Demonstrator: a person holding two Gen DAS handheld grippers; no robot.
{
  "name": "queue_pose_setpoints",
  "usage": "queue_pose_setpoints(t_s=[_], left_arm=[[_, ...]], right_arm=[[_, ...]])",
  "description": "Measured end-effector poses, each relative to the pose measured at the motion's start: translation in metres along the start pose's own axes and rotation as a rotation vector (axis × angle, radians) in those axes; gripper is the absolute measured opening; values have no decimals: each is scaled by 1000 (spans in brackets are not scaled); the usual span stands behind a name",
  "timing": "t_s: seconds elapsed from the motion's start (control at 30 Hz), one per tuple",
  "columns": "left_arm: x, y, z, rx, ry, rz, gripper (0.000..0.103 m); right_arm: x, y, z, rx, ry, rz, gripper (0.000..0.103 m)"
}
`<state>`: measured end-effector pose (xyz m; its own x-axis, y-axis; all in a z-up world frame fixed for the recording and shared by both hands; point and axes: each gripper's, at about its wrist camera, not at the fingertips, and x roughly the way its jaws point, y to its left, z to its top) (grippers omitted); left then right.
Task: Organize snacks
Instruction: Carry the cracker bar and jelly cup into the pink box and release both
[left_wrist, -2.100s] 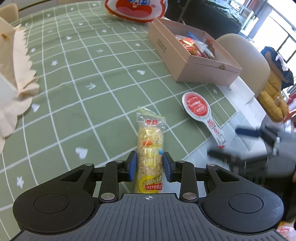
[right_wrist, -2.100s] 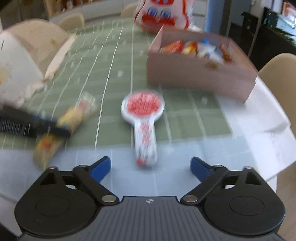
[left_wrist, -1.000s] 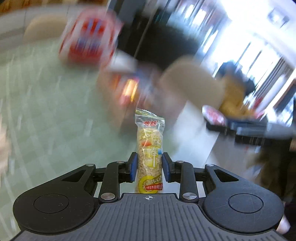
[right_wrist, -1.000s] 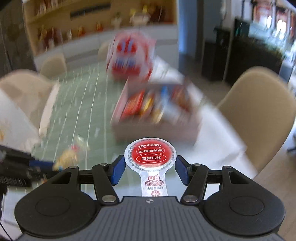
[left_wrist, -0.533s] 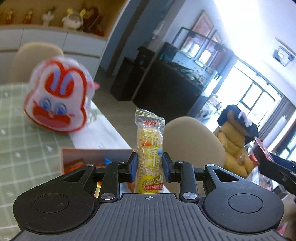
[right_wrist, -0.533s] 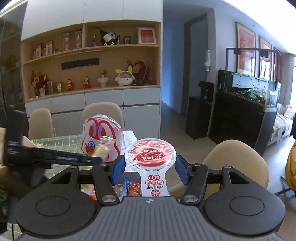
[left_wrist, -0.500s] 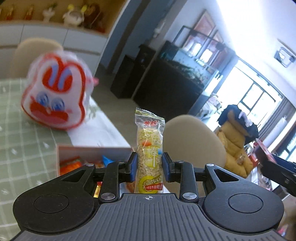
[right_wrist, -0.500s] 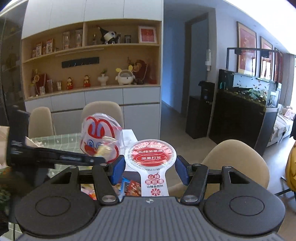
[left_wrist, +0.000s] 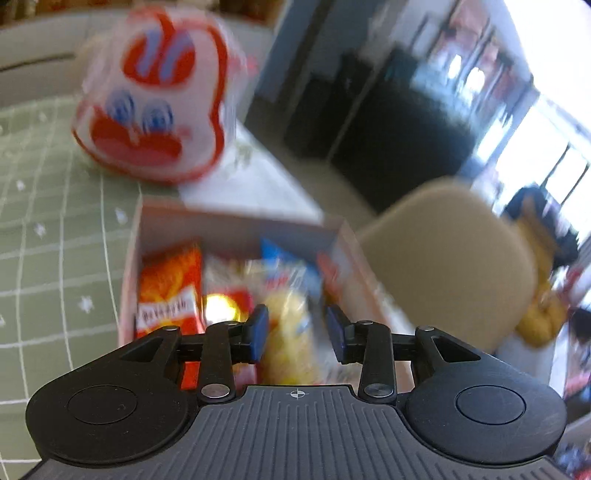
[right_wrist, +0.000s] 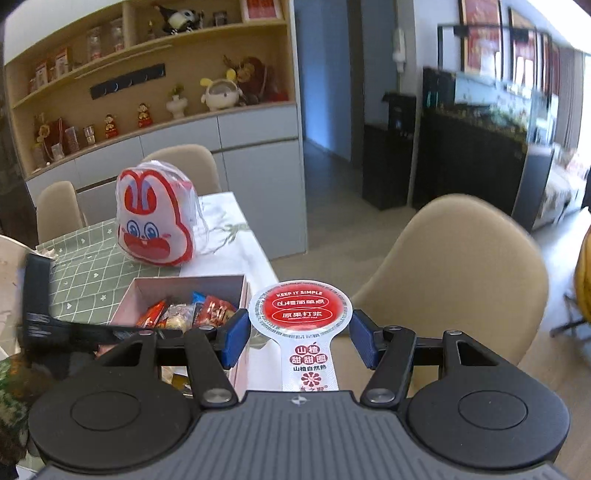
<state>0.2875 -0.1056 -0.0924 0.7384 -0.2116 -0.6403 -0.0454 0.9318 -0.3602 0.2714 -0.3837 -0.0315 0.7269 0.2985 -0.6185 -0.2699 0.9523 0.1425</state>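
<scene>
The left tongs (left_wrist: 297, 334) tilt down over the open pink box (left_wrist: 129, 280), jaws opening; the yellow cereal bar (left_wrist: 290, 343) sits blurred between the blue pads (left_wrist: 257, 332), which no longer press it. Below lie an orange snack packet (left_wrist: 168, 291) and other wrappers. Behind the box stands a red-and-white rabbit bag (left_wrist: 155, 99) on the green checked cloth of the desk (left_wrist: 55, 221).

The right tongs (right_wrist: 299, 341) also tilt down, beside the box's right wall, clenched on a round red-lidded hawthorn snack (right_wrist: 301, 310) held upright. From this view the left tongs' arm (right_wrist: 74, 332) reaches over the box. A beige chair (right_wrist: 461, 280) stands right of the desk; wall shelves (right_wrist: 147, 85) with figurines fill the background.
</scene>
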Motion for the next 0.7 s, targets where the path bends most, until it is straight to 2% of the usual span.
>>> queue_pose_setpoints(t_s=[0.07,0.17,0.27,0.4,0.5,0.6,0.7], left_arm=[[-26,3,3,-9,-73,-10,39],[-58,10,6,-23,-117,18,39],[-86,19,-3,-48,-109,56,39],[-115,38,-22,-108,-50,136,39],[-137,53,-31,-149,-27,198,38],[-156,62,-40,-153,16,295,36],[-169,63,-45,-132,30,303,34]], right_arm=[[15,7,-1,5,35,31,59],[42,30,1,-15,77,91,59],[71,62,5,-52,104,139,60],[116,107,14,-107,125,173,59],[153,128,16,-103,163,141,59],[184,134,4,-84,216,72,57],[183,134,-6,-85,182,46,61]])
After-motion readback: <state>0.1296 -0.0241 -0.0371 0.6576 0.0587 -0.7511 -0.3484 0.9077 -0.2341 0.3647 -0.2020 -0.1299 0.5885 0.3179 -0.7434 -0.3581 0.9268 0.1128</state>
